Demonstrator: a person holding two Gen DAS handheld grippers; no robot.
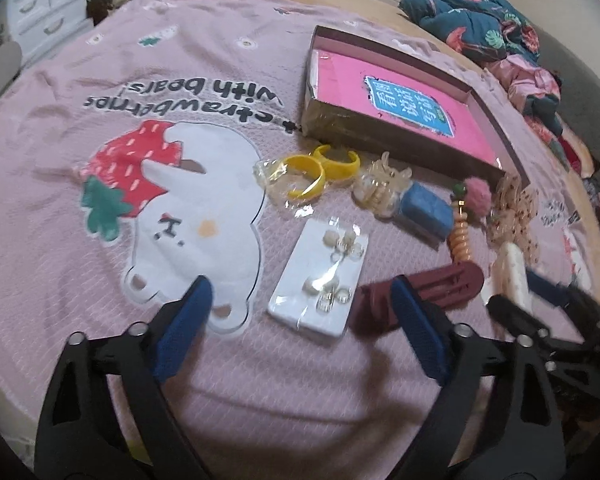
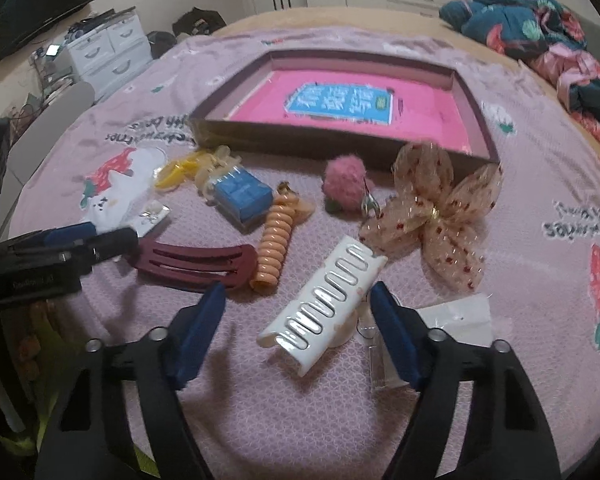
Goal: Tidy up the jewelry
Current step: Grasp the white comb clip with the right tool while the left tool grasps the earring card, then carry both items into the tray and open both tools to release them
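both grippers hover low over the pink quilted blanket (image 2: 300, 420), fingers spread wide, nothing held. accessories lie loose in a row in front of the shallow brown cardboard tray with pink liner (image 2: 476, 120), likely staged for sorting into it (tray holds no jewelry yet).

right gripper (image 2: 296, 332) brackets the white glossy plastic claw clip (image 2: 324, 304); the clip sits between the fingers, long axis diagonal, far end pointing up toward the right finger. judged: next grasp target.

left gripper (image 1: 300, 320) brackets the white earring card in clear wrap (image 1: 320, 276), long axis running away from the fingers, tilted right. the dark red slotted hair clip (image 1: 444, 284) lies just behind the right finger, lengthwise across.
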